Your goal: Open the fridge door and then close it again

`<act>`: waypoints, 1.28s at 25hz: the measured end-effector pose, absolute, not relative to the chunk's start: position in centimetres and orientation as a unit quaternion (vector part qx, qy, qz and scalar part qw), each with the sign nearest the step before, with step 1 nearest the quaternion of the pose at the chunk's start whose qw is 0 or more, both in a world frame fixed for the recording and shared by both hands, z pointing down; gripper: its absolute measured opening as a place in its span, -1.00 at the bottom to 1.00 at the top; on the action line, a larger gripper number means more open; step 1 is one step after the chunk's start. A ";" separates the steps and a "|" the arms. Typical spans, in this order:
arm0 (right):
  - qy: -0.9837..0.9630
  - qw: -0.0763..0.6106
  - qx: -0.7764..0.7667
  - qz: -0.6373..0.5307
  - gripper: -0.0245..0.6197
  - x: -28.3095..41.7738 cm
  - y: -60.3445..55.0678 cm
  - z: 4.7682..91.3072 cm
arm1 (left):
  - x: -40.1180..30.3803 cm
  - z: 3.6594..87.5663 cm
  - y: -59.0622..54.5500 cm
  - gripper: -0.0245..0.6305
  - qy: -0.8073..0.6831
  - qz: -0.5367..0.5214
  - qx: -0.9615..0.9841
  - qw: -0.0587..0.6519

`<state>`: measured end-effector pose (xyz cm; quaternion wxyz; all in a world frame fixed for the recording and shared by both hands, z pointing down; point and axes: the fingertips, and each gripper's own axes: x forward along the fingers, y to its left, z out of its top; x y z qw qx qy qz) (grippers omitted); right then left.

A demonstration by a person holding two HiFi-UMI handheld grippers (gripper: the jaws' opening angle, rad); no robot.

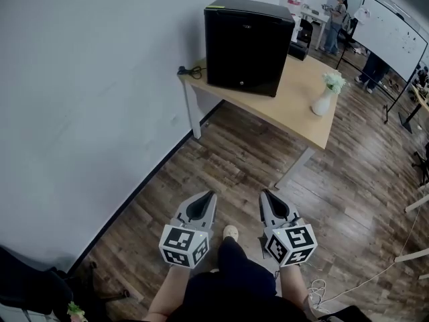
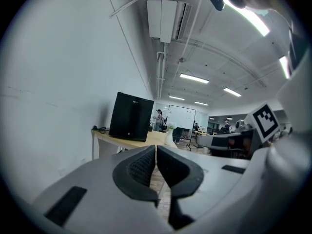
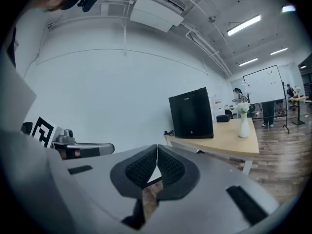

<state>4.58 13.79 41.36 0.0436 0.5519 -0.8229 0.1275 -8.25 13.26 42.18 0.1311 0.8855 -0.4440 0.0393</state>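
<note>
A small black fridge (image 1: 247,44) stands on a light wooden table (image 1: 295,106) against the white wall, its door closed. It also shows as the fridge (image 2: 130,116) in the left gripper view and the fridge (image 3: 191,113) in the right gripper view. Both grippers hang side by side over the wood floor, well short of the table. My left gripper (image 1: 209,194) is shut and holds nothing, its tips touching at the left gripper (image 2: 156,146). My right gripper (image 1: 264,193) is shut and empty too, the right gripper (image 3: 157,146) tips meeting.
A white vase with flowers (image 1: 326,94) stands near the table's right edge. A black cable (image 1: 190,71) lies at its left corner. People stand by a whiteboard (image 1: 395,35) far back. A dark chair (image 1: 30,284) sits at the lower left by the wall.
</note>
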 end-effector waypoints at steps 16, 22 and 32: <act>-0.841 0.065 0.526 0.103 -0.95 6.0 -3.0 40.9 | -6.9 41.3 -2.7 -0.89 -0.475 0.027 0.871 0.121; -0.846 0.066 0.518 0.105 -0.95 7.5 -7.0 41.8 | -5.4 41.7 -6.6 -0.89 -0.482 0.026 0.868 0.115; -0.857 0.076 0.495 0.118 -0.95 8.6 -8.5 43.3 | -3.3 43.4 -7.7 -0.89 -0.495 0.029 0.858 0.133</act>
